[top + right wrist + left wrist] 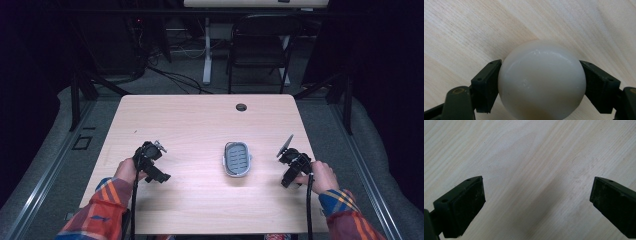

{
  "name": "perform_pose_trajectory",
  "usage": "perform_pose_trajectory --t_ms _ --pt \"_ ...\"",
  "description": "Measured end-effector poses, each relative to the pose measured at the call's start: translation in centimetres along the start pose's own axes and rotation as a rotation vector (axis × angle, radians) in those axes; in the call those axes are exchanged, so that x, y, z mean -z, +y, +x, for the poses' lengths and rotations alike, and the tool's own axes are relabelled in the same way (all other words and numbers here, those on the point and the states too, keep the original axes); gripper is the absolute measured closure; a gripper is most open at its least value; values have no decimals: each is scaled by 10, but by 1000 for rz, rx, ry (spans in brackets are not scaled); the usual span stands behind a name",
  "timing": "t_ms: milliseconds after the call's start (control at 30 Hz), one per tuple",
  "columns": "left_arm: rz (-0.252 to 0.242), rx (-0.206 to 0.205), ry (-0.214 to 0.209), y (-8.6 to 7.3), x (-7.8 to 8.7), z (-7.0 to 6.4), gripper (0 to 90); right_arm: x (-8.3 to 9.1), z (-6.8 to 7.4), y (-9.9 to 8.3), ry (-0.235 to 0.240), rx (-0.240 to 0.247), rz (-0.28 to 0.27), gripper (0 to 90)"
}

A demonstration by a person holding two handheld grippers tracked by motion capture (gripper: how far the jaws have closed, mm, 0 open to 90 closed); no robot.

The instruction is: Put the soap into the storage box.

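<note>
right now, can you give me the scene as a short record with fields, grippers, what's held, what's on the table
left gripper: open, jaws wide apart over bare wood, nothing between them
right gripper: shut on white ball, one jaw against each side
grey tray: oval, lies on the table between the two grippers, apart from both
table: light wood, round cable hole near the far edge
beyond the table: dark folding chair
</note>
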State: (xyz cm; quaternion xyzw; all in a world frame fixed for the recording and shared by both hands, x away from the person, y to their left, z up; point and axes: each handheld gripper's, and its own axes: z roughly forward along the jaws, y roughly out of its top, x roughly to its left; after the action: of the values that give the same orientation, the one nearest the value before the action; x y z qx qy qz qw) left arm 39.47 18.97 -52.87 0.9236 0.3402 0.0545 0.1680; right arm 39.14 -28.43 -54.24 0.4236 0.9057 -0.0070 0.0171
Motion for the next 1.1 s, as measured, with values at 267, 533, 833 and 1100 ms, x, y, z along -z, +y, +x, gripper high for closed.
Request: perform_pose_trajectory --t_ms 267,533,833,1100 --pt "1 -3 -1 0 0 0 0 -3 0 1 1 -11 9 223" --pt "3 -4 -3 0 0 0 0 -3 0 1 -4 -23 -8 226" --pt "4 -2 -4 0 0 -1 0 6 -2 1 -11 -5 0 226" --pt "4 -5 -3 0 0 -1 0 9 0 0 -16 -14 -38 227"
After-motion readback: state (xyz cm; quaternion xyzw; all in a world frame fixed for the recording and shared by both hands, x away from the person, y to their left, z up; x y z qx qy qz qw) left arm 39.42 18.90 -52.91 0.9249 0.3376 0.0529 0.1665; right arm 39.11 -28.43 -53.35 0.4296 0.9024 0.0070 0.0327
